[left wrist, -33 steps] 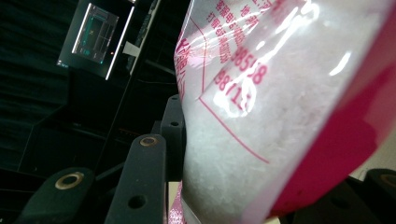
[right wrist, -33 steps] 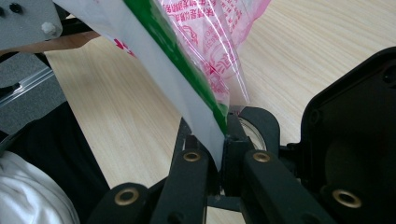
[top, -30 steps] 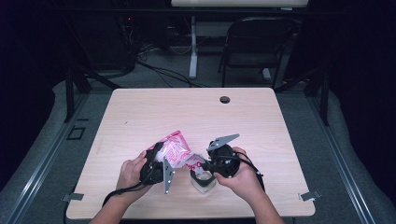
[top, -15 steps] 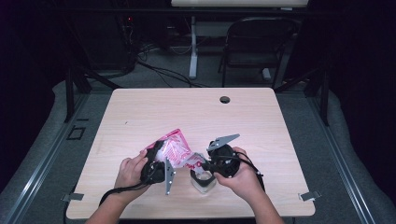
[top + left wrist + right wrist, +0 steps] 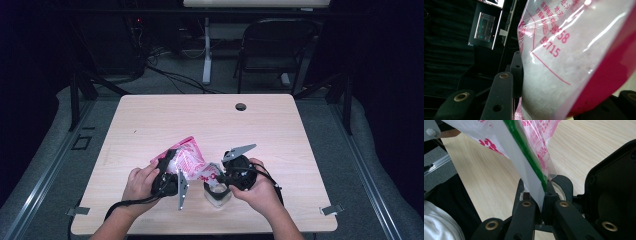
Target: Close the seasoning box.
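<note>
The left tool [image 5: 169,176] grips the fat end of a pink-and-clear bag [image 5: 187,159] of white grains, held above the tabletop [image 5: 280,130]. Soft, slippery film; it should sag, so pinch the edges. The right tool [image 5: 224,180] clamps its flat edge over a small jar [image 5: 218,195].

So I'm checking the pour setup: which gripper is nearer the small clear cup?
Right. The right gripper sits just above the cup, pinching the bag edge; the left gripper holds the bag off to the cup's left.
</note>
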{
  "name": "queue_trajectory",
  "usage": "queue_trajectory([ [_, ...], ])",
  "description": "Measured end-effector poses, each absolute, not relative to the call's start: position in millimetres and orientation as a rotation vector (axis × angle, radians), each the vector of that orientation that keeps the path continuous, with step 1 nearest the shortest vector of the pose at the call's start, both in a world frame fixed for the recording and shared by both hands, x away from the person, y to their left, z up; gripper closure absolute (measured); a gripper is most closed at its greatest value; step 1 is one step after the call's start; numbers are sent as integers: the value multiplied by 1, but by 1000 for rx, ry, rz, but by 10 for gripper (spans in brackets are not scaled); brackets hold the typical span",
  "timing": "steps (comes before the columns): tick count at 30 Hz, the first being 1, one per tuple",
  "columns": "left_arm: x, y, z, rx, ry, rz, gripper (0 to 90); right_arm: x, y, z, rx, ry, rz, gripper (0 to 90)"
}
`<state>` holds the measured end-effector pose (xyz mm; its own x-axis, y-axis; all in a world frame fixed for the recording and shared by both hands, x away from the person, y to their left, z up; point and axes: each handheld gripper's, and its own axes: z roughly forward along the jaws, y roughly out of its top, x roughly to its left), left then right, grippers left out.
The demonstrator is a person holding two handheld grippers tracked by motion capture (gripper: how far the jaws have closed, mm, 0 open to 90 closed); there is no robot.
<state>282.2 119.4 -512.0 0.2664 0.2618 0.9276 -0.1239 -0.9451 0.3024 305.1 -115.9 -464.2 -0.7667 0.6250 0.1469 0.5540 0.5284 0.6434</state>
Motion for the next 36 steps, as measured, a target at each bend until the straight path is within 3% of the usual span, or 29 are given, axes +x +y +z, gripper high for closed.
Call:
queue_trajectory([
  [36, 275, 109, -503, 2232, -9, 1825, 678, 306, -119, -472, 1050, 2667, 1025, 897],
])
